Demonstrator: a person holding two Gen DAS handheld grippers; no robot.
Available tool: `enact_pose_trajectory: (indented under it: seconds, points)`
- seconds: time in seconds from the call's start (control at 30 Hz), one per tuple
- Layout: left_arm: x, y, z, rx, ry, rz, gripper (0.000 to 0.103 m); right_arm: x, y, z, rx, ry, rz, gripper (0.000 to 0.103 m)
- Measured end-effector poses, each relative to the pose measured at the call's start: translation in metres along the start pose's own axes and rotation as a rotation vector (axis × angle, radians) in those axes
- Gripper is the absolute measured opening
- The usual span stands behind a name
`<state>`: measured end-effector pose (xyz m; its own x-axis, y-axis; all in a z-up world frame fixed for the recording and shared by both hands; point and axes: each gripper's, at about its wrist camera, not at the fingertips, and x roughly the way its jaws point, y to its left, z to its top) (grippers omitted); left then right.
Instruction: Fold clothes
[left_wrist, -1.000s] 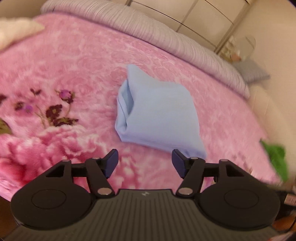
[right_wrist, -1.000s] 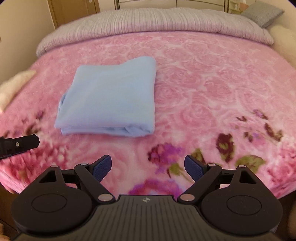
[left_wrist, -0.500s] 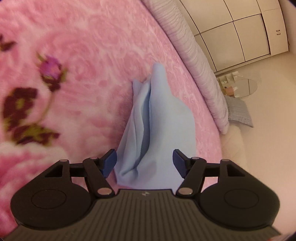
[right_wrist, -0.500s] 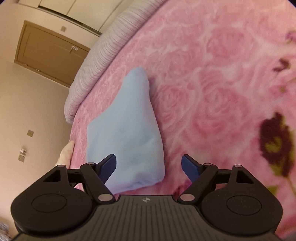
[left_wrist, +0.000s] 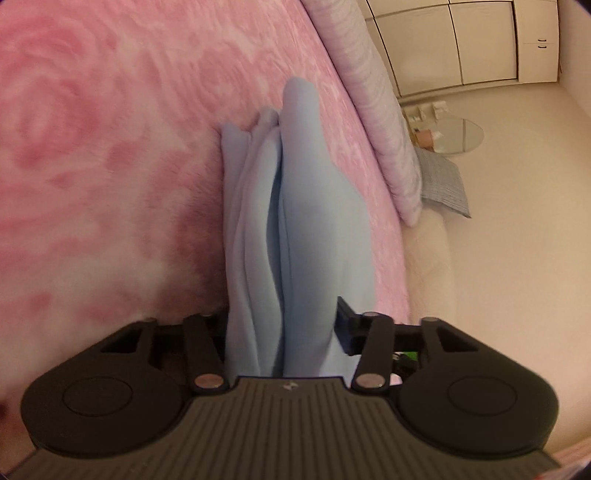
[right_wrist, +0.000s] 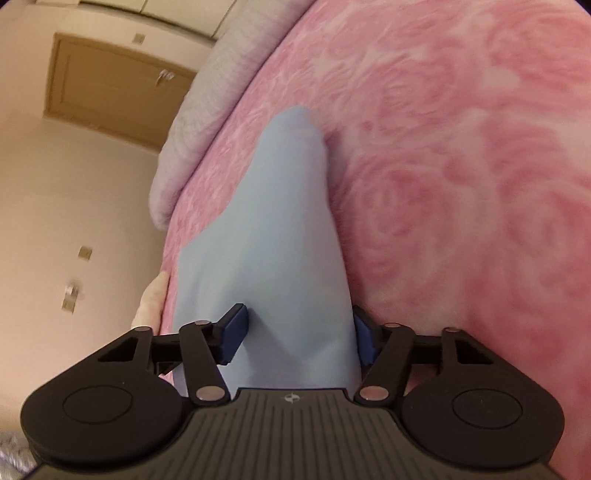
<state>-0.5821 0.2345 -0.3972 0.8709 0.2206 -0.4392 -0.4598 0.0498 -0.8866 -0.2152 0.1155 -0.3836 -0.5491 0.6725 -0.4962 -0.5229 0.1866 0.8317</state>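
Pink rose-patterned plush blanket (left_wrist: 110, 166) fills most of what I see through both wrist cameras, and I take it as my landmark. On that blanket lies the light blue folded cloth (left_wrist: 295, 229), a soft stack of several layers with rounded folds along its edges. Beyond the blanket's far edge runs a grey ribbed bedspread (left_wrist: 373, 110), and past that stand cream wardrobe doors (left_wrist: 461, 40). A small grey-blue cushion (left_wrist: 441, 184) sits just off the blanket near a round glass side table (left_wrist: 458, 134).

My left gripper (left_wrist: 282, 332) straddles the near end of the cloth, which bulges up between its black fingers. The right-hand finger pad presses against the fabric, but the other pad is hidden behind the layers, so I cannot tell whether these jaws are really clamped or only set around the stack.

Through the right wrist camera the same cloth (right_wrist: 273, 240) lies on the blanket (right_wrist: 461, 166), stretching away toward the bedspread. My right gripper (right_wrist: 297, 334) has both dark blue pads (right_wrist: 232, 332) against the fabric, one dimpling its top face, the other at its underside edge next to the blanket, so these jaws grasp the cloth. A brown wooden door (right_wrist: 110, 92) shows in the wall beyond the blanket.
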Motion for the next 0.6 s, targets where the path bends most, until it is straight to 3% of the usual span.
enact_pose_trajectory:
  seconds: [0.07, 0.17, 0.3, 0.6]
  points:
    - [0.005, 0.003, 0.005, -0.015, 0.018, -0.012, 0.032, 0.005, -0.004, 0.003, 0.004, 0.007, -0.008, 0.034]
    - [0.004, -0.006, 0.009, -0.025, 0.037, 0.008, 0.027, 0.005, -0.001, 0.005, 0.043, 0.018, -0.033, 0.027]
    - [-0.006, -0.029, 0.021, -0.057, 0.050, 0.045, 0.024, 0.002, 0.030, 0.016, 0.088, 0.045, -0.108, 0.024]
    - [-0.098, -0.104, 0.064, -0.174, -0.006, 0.089, 0.024, 0.003, 0.148, 0.037, 0.135, 0.138, -0.084, 0.023]
